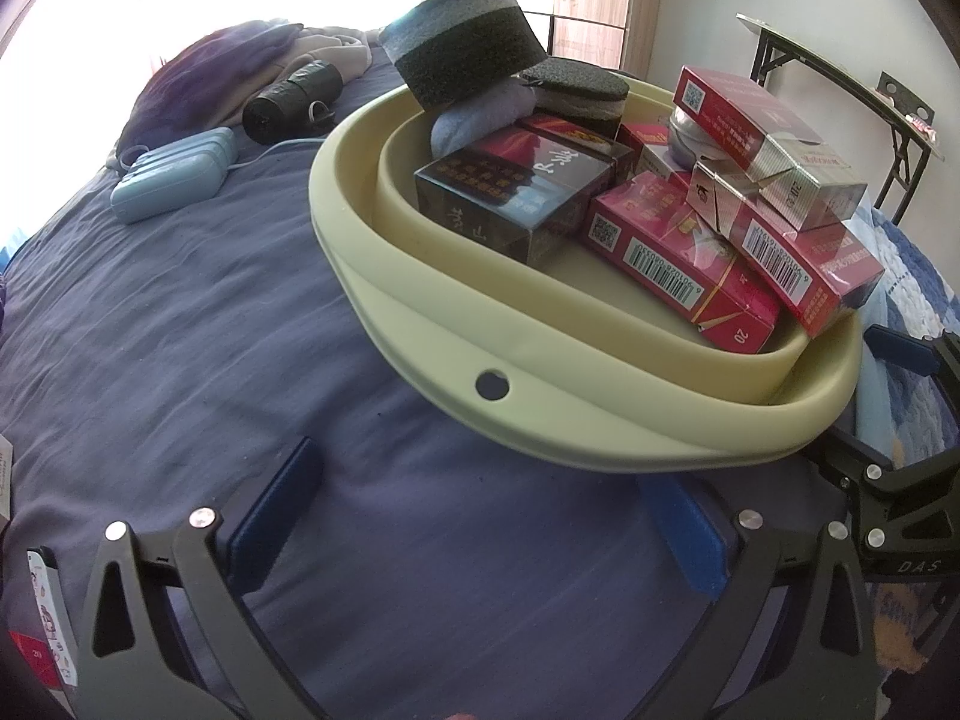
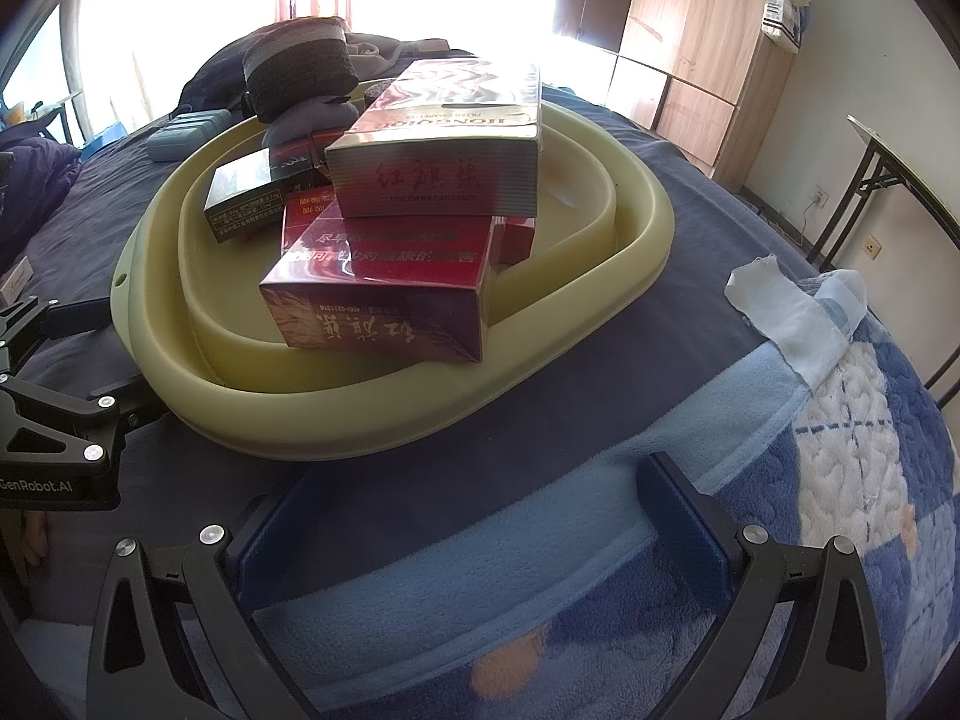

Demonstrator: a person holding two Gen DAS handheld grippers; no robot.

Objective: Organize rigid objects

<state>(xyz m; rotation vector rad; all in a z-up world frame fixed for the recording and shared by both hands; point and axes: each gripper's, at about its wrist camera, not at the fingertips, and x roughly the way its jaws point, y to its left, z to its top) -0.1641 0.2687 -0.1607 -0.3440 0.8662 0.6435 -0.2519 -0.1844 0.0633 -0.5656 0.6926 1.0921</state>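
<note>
A pale yellow-green basin (image 1: 420,324) (image 2: 648,228) rests on a bed with a dark blue sheet. Inside are piled a dark cigarette box (image 1: 516,192) (image 2: 246,192), red cigarette boxes (image 1: 678,258) (image 2: 384,294), a silver-and-red box (image 1: 762,138) (image 2: 444,144), a black sponge roll (image 1: 462,42) (image 2: 300,69) and a grey-blue pouch (image 1: 480,114) (image 2: 312,117). My left gripper (image 1: 480,525) is open over the sheet, just short of the basin's near rim. My right gripper (image 2: 474,522) is open above a light blue blanket, holding nothing. Each gripper's fingers (image 1: 900,351) (image 2: 66,315) show beside the basin in the other view.
On the sheet behind the basin lie a light blue case (image 1: 174,174) (image 2: 186,132) with a cable, a black roll (image 1: 288,99) and heaped clothes (image 1: 210,72). A white cloth (image 2: 786,312) lies on the patterned blanket (image 2: 840,480). A folding table (image 2: 900,180) and wardrobe (image 2: 708,42) stand beyond.
</note>
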